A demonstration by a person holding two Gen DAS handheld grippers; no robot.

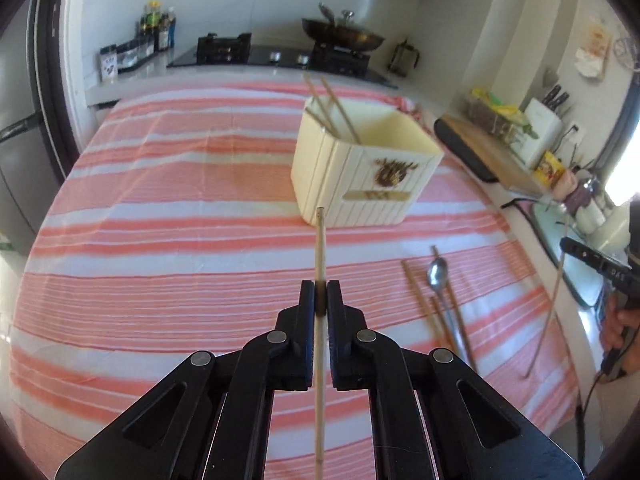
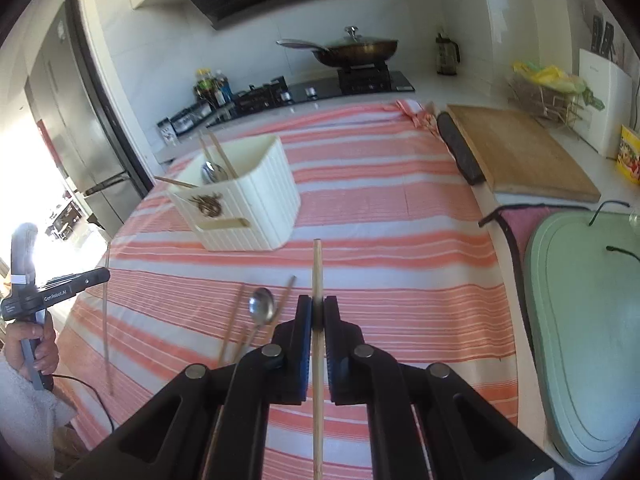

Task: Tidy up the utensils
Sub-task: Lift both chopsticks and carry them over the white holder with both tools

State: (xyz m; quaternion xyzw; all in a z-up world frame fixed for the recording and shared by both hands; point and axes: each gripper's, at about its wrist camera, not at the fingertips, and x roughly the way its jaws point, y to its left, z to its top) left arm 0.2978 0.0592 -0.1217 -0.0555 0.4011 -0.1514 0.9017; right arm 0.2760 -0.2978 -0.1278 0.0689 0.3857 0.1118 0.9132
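Observation:
My left gripper (image 1: 320, 290) is shut on a wooden chopstick (image 1: 319, 240) that points forward, lifted above the striped cloth (image 1: 160, 240). A second chopstick (image 2: 317, 268) is clamped in my right gripper (image 2: 317, 308), also raised. Ahead stands the cream utensil holder (image 1: 384, 184), also in the right wrist view as the holder (image 2: 256, 208), with chopsticks (image 1: 332, 112) and a spoon (image 2: 212, 172) in it. On the cloth lie a metal spoon (image 1: 437, 276) and several chopsticks (image 1: 420, 300); the right wrist view shows the same spoon (image 2: 260, 308).
A wooden cutting board (image 2: 520, 152) and a green board (image 2: 580, 320) lie to the right of the cloth. A stove (image 1: 280, 56) with a lidded pan (image 2: 352, 50) is at the back. A person's hand (image 2: 36, 344) holds the other gripper's handle at the left.

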